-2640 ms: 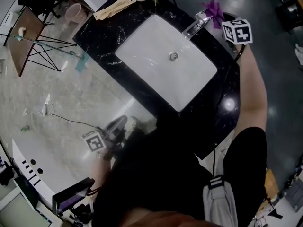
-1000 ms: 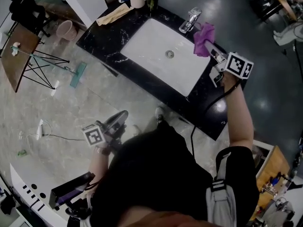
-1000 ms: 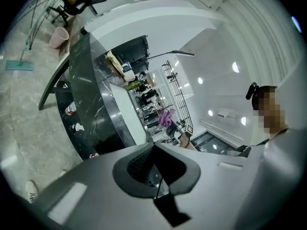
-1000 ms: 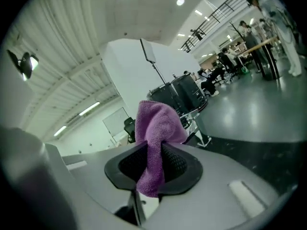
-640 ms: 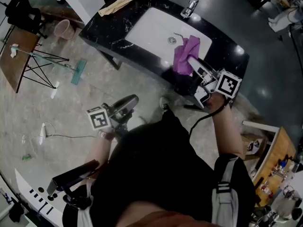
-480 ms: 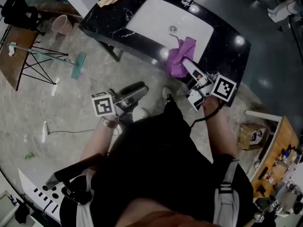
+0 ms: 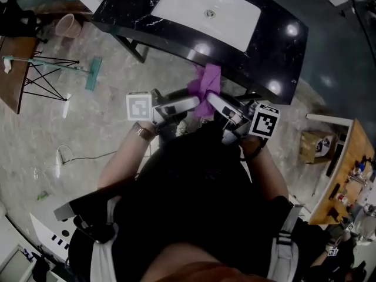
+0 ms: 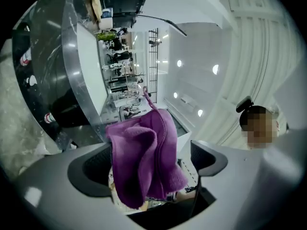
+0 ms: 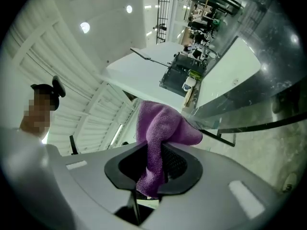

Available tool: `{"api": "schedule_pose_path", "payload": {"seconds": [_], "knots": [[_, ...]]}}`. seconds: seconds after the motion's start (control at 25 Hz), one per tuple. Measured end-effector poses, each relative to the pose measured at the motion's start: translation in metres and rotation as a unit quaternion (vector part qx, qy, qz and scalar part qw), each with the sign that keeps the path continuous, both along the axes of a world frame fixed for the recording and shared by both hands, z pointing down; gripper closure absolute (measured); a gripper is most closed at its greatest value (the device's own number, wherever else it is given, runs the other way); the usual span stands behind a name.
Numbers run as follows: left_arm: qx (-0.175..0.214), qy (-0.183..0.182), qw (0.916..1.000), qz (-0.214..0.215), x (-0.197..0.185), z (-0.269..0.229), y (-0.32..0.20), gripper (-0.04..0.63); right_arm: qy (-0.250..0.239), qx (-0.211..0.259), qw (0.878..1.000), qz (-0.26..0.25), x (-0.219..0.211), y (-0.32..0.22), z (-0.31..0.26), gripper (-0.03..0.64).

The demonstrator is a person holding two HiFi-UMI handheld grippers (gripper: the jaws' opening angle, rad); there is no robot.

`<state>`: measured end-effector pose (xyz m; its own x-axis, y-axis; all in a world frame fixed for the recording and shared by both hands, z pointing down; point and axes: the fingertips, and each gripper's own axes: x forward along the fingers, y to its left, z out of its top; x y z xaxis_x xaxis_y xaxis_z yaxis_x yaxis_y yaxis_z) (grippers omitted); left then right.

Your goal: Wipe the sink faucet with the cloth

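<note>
- My right tongs (image 9: 153,170) are nearly closed and pinch a fold of the purple cloth (image 9: 160,126); the rest of it bunches up above the jaws.
- My left tongs (image 8: 151,164) have just been opening and now stand wide apart. The cloth hangs down between them, close against one pad and clear of the other, so nothing is clamped on this side.
- From the head view, both tongs point inward at each other in front of my body, with the cloth bridging the tips.
- That meeting point is over the marble floor (image 7: 76,140), just off the near edge of the black surface (image 7: 276,51), not above it.
- The white sink (image 7: 200,10) sits in that surface, well apart from the cloth.
- Off to the left on the floor I see a pink bucket (image 7: 66,23) beside the surface's corner.
</note>
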<state>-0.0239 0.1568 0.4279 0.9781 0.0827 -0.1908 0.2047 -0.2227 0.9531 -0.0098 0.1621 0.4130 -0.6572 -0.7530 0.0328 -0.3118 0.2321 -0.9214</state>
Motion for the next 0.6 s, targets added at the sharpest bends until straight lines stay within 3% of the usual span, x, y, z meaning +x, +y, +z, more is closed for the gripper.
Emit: {"api": "schedule_pose_path", "payload": {"seconds": [0.12, 0.24, 0.28, 0.36, 0.44, 0.6], "knots": [[-0.028, 0.017, 0.9994, 0.014, 0.01, -0.004, 0.009, 0.109, 0.03, -0.017, 0.999, -0.024, -0.009, 0.013, 0.01, 0.534], [-0.011, -0.005, 0.9998, 0.015, 0.015, 0.005, 0.01, 0.121, 0.048, -0.022, 0.998, -0.035, -0.009, 0.018, 0.018, 0.534], [0.0, -0.02, 0.9997, 0.014, 0.015, 0.012, 0.009, 0.154, 0.049, -0.025, 0.998, -0.037, -0.009, 0.019, 0.02, 0.534], [0.003, -0.036, 0.9993, 0.006, 0.014, 0.019, 0.008, 0.308, 0.057, -0.036, 0.997, -0.041, -0.008, 0.02, 0.027, 0.534], [-0.024, -0.034, 0.9991, -0.009, 0.013, 0.018, 0.007, 0.501, 0.064, -0.044, 0.996, -0.046, -0.005, 0.02, 0.032, 0.534], [-0.022, -0.03, 0.9991, -0.022, 0.017, 0.015, 0.0, 0.52, 0.064, -0.041, 0.996, -0.056, -0.001, 0.016, 0.034, 0.529]]}}
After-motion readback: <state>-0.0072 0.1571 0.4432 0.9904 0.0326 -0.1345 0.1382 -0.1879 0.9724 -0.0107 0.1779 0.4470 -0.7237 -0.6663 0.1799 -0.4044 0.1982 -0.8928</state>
